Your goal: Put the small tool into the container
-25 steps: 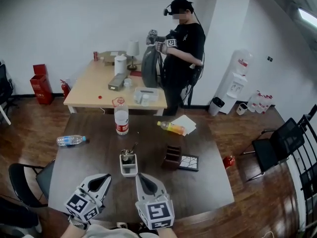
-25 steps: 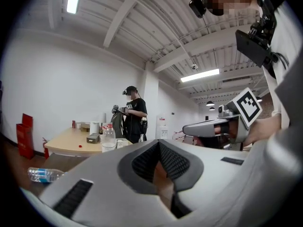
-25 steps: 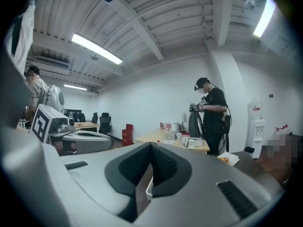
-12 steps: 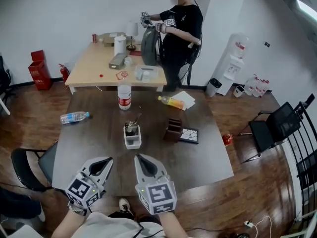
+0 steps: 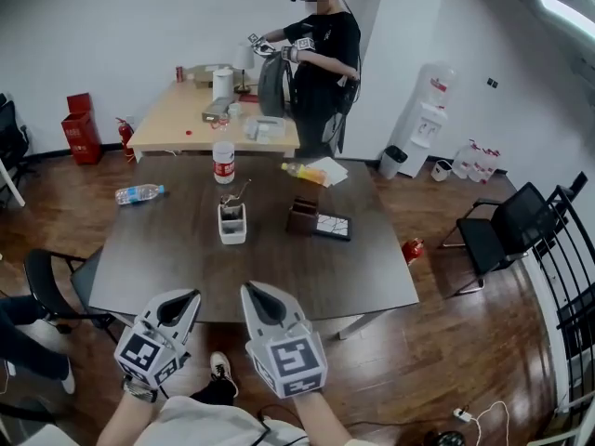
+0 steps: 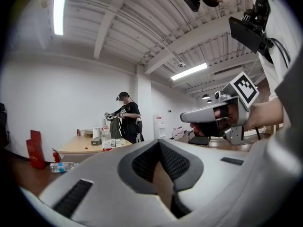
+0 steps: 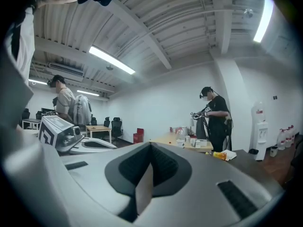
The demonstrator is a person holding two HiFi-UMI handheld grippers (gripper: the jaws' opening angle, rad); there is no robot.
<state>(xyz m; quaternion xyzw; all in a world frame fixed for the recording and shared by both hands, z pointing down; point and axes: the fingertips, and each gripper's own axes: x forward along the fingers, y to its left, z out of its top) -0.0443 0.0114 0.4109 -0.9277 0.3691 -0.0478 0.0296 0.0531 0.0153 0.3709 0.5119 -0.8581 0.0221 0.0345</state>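
Note:
A small white container [image 5: 231, 226] stands on the dark table [image 5: 279, 277], left of its middle, with thin metal tools [image 5: 238, 195] sticking up out of it. Both grippers hover near the table's front edge, well short of the container. My left gripper [image 5: 185, 297] is shut with nothing between its jaws, and in the left gripper view [image 6: 159, 144] its pads meet. My right gripper [image 5: 251, 292] is beside it, also shut and empty; its pads meet in the right gripper view [image 7: 150, 146].
On the table are an upright water bottle [image 5: 223, 162], a bottle lying down [image 5: 139, 193], an orange bottle [image 5: 299, 169] by papers [image 5: 327, 169], a brown box [image 5: 302, 216] and a dark tile [image 5: 332, 226]. Chairs [image 5: 51, 282] [image 5: 502, 226] flank it. A person [image 5: 316, 54] works at the far wooden table [image 5: 200, 124].
The view has pulled back from the table, so the container now lies farther from both grippers. The grippers stay shut, side by side.

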